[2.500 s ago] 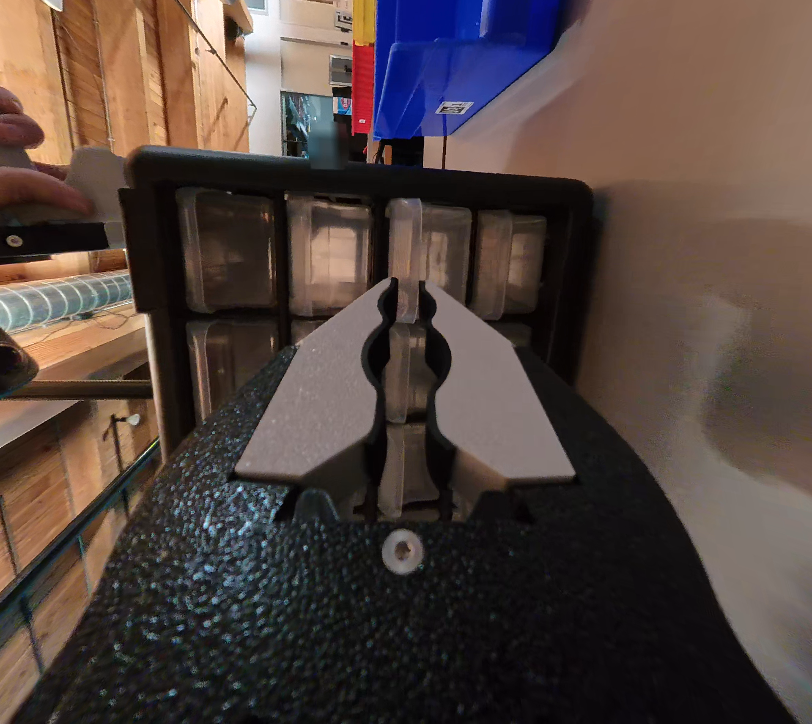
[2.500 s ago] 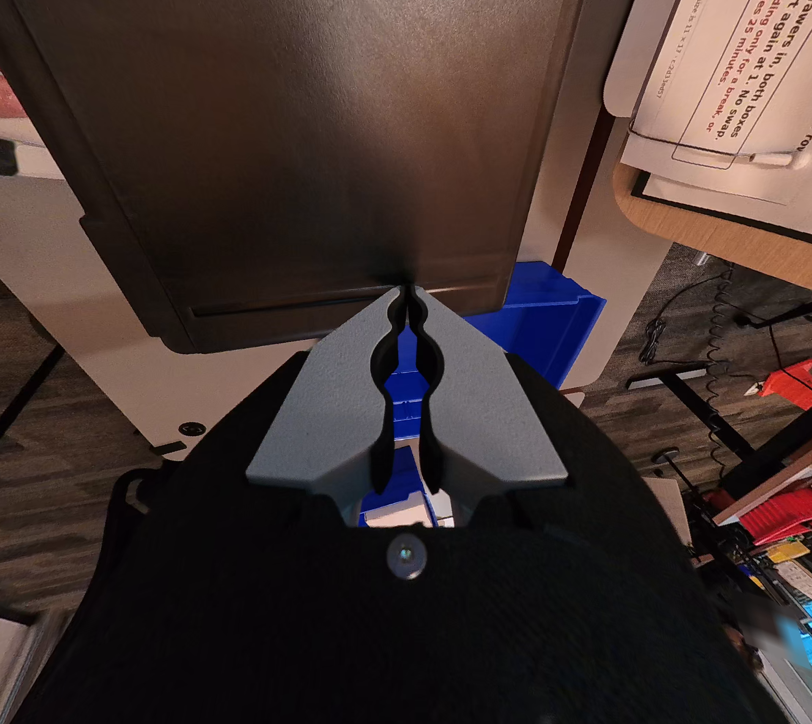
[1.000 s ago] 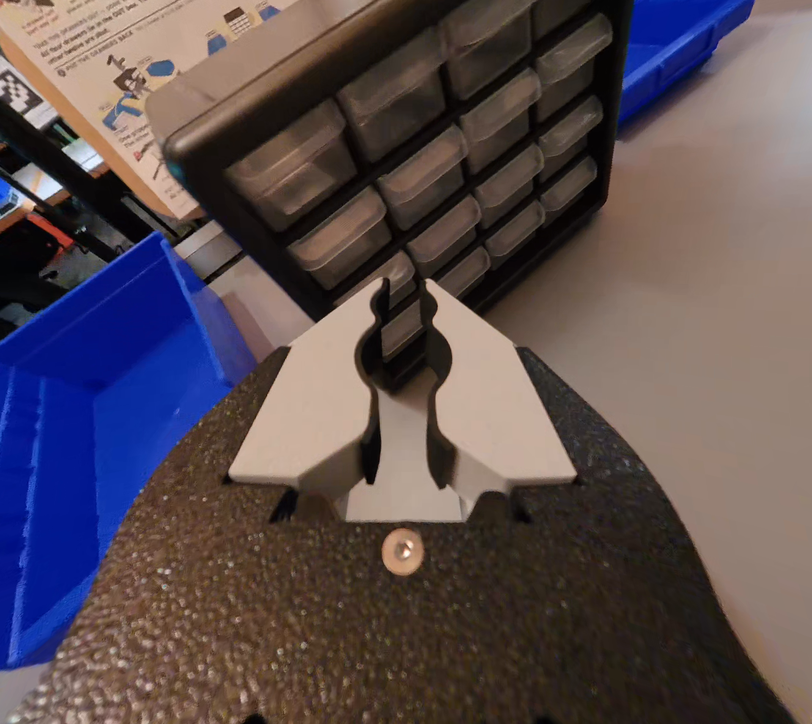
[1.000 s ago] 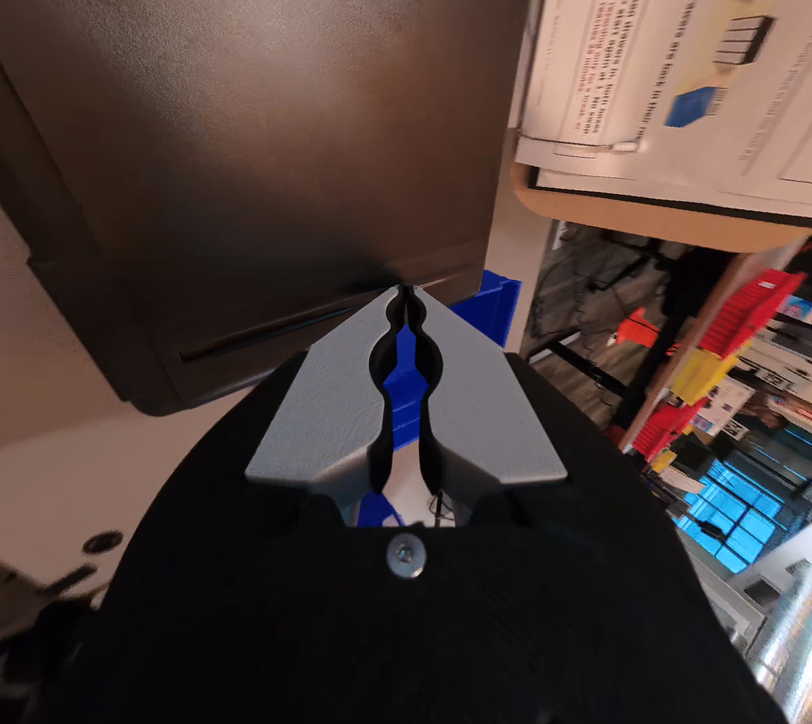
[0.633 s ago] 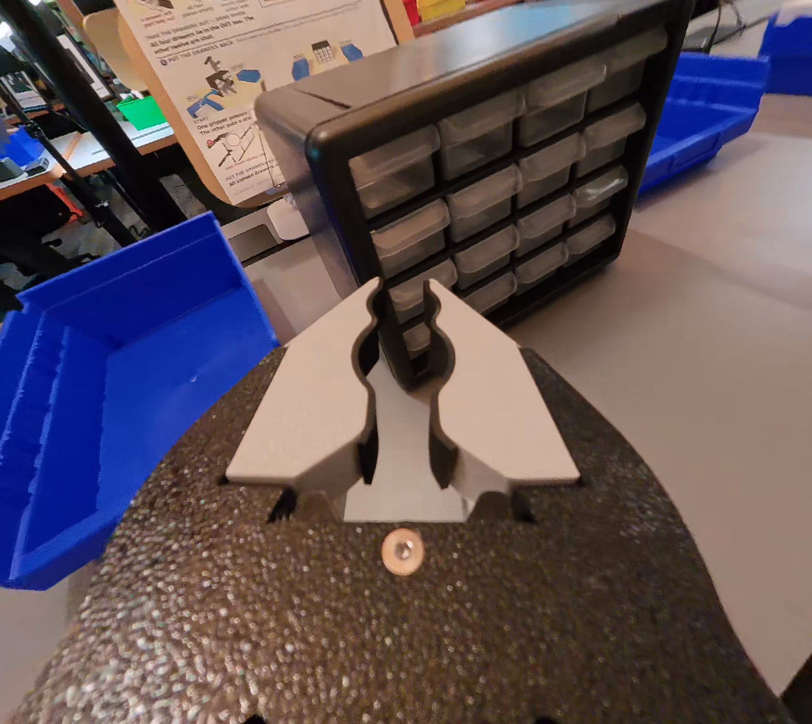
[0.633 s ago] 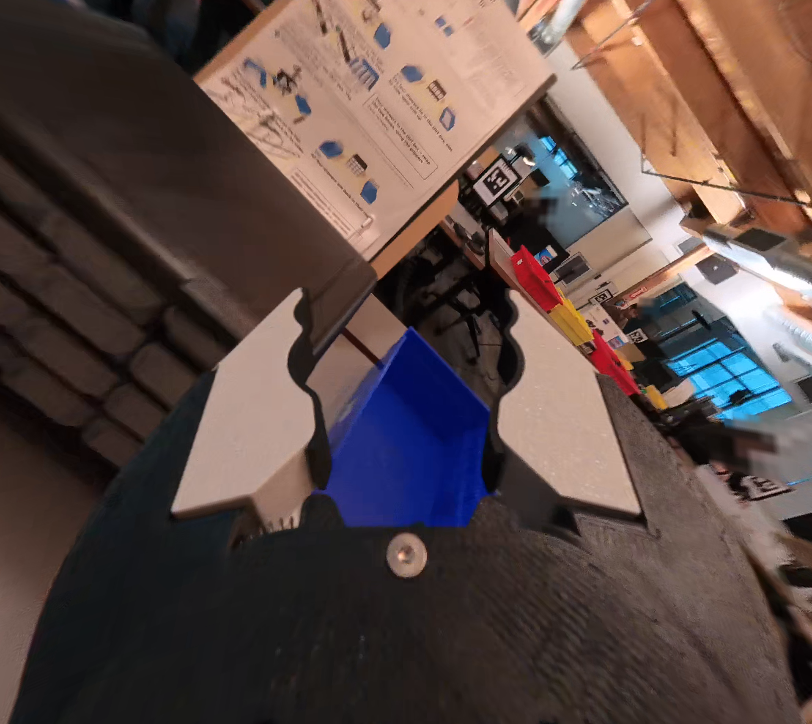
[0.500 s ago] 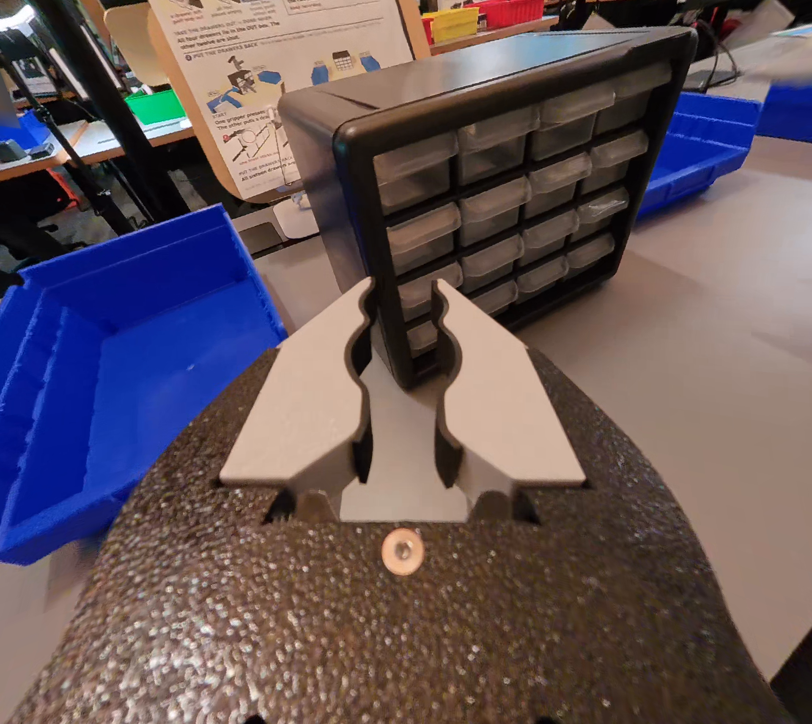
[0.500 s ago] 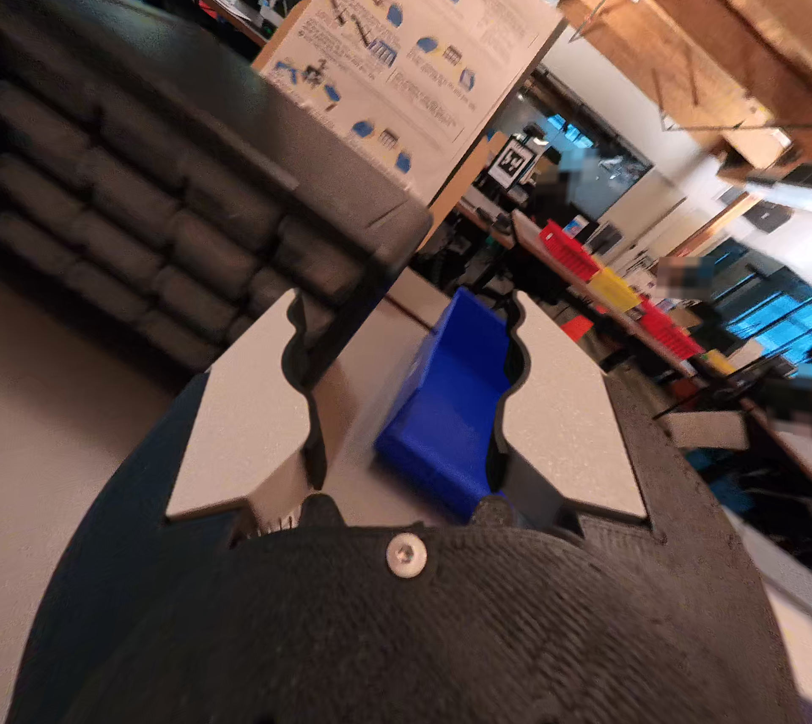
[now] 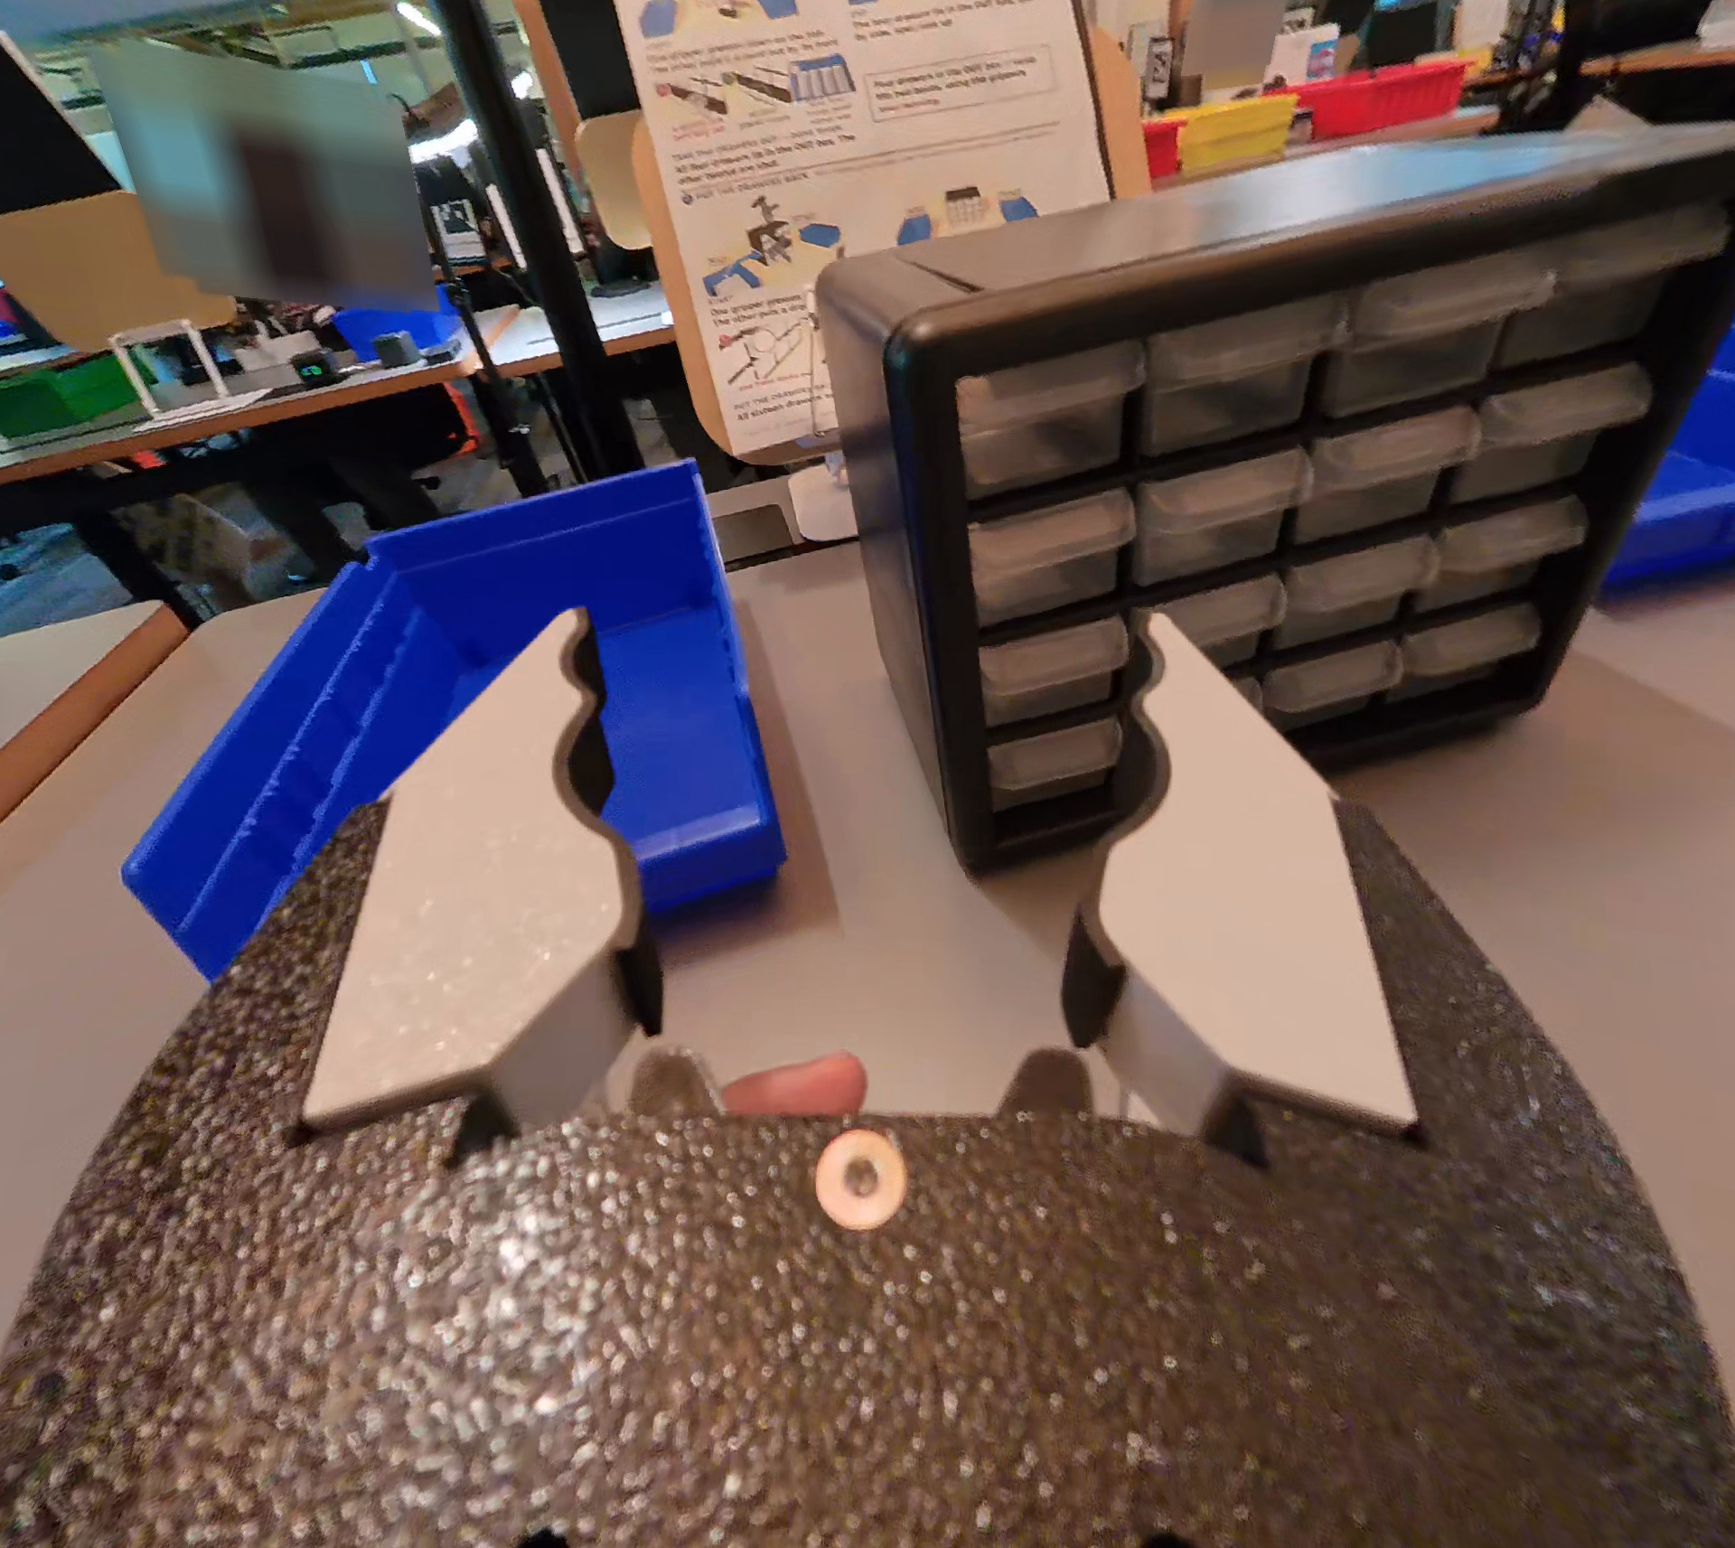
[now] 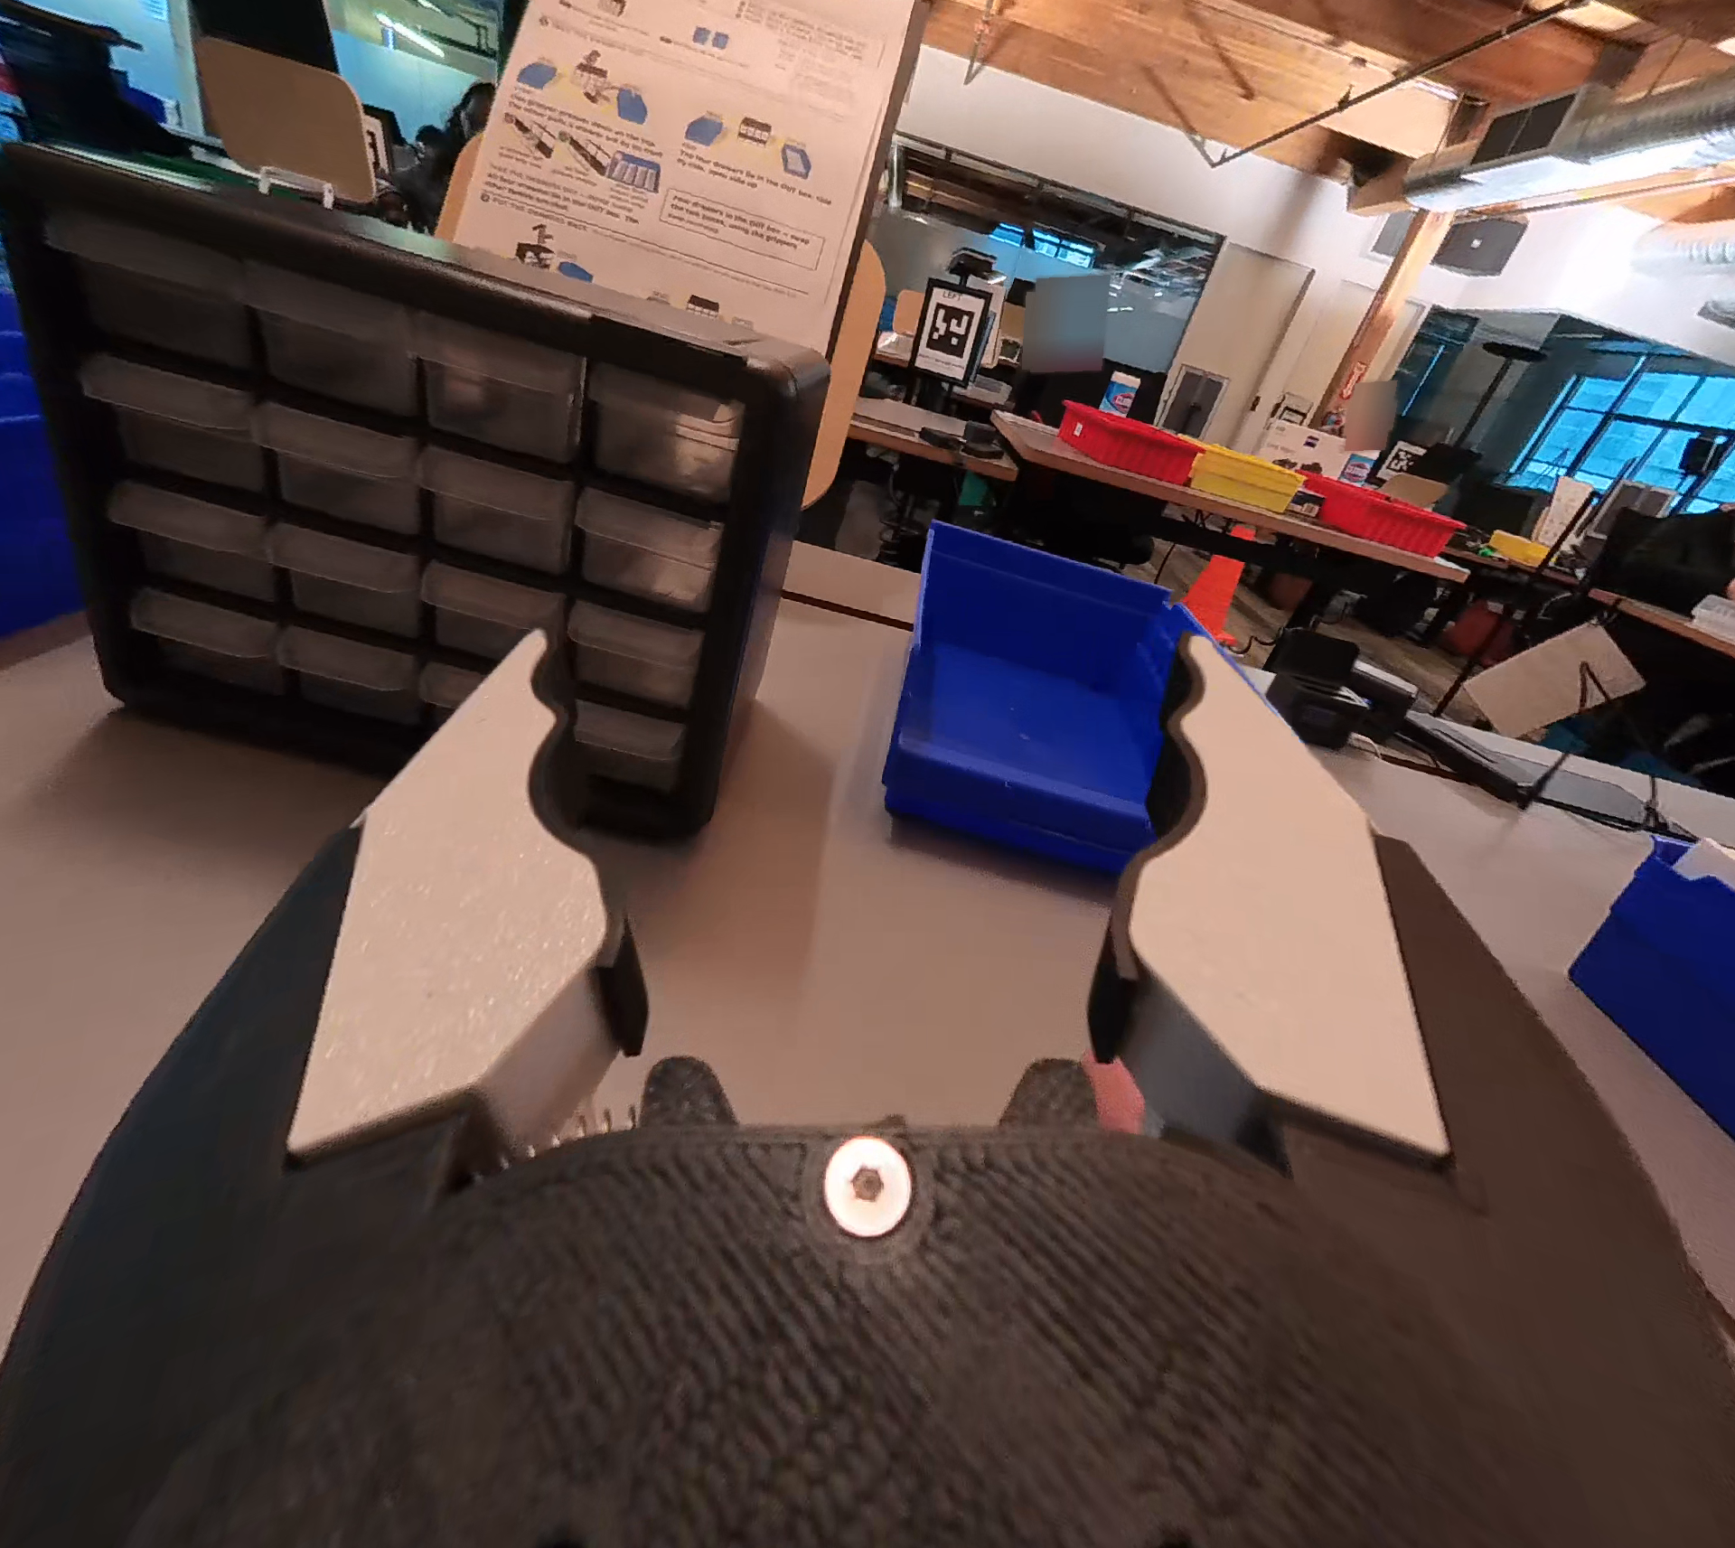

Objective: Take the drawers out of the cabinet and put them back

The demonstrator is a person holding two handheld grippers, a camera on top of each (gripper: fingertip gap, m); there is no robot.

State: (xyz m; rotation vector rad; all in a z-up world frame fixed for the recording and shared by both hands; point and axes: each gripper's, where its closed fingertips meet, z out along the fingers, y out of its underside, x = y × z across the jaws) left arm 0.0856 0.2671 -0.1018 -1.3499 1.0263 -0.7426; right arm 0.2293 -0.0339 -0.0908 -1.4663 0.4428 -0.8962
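Note:
A black cabinet (image 9: 892, 526) with rows of clear plastic drawers (image 9: 1042, 414) stands upright on the grey table; all drawers I can see sit in their slots. In the right wrist view the cabinet (image 10: 760, 526) stands ahead to the left with its drawers (image 10: 657, 433) facing me. My left gripper (image 9: 864, 639) is open and empty, a short way in front of the cabinet's left front corner. My right gripper (image 10: 859, 663) is open and empty, in front of the cabinet's right front corner.
An empty blue bin (image 9: 526, 714) lies left of the cabinet and another (image 10: 1023, 705) right of it. A third blue bin (image 10: 1662, 958) sits at the table's right edge. An instruction sheet on a board (image 9: 845, 95) stands behind the cabinet. The grey table (image 10: 845, 958) lies bare between bins and grippers.
The cabinet was turned from lying tilted to standing upright on the table. Both grippers let go, pulled back from it and opened wide.

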